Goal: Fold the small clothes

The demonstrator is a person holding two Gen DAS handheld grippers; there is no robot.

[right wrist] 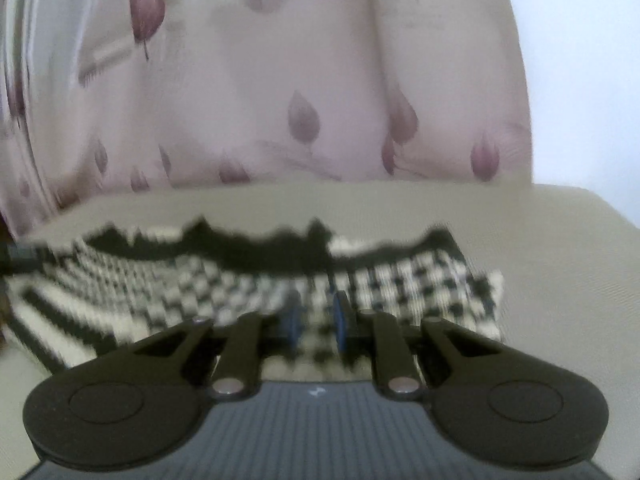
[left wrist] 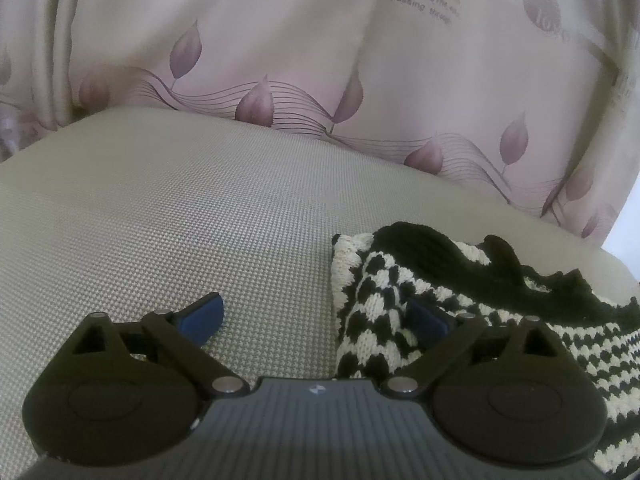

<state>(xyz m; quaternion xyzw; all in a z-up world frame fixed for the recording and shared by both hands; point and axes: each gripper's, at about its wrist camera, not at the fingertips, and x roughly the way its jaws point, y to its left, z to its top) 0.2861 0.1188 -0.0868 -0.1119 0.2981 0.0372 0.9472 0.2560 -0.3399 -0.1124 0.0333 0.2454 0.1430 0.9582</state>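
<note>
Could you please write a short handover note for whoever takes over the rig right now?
Left gripper: open wide, nothing pinched; its right finger overlaps the garment's edge.
Right gripper: fingers nearly closed over the garment; whether they pinch the knit cannot be told, as the view is blurred.
The black-and-cream checked knit garment lies on the beige cushion, before the leaf-print curtain.
Done: it appears laid out, perhaps partly folded.
Left: finish folding and check the right grip.

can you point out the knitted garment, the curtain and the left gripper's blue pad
knitted garment (left wrist: 376,300), left wrist view, on its checkered edge
curtain (left wrist: 280,40), left wrist view, on a plain pink fold
blue pad (left wrist: 206,314), left wrist view, on the left finger's pad face
</note>
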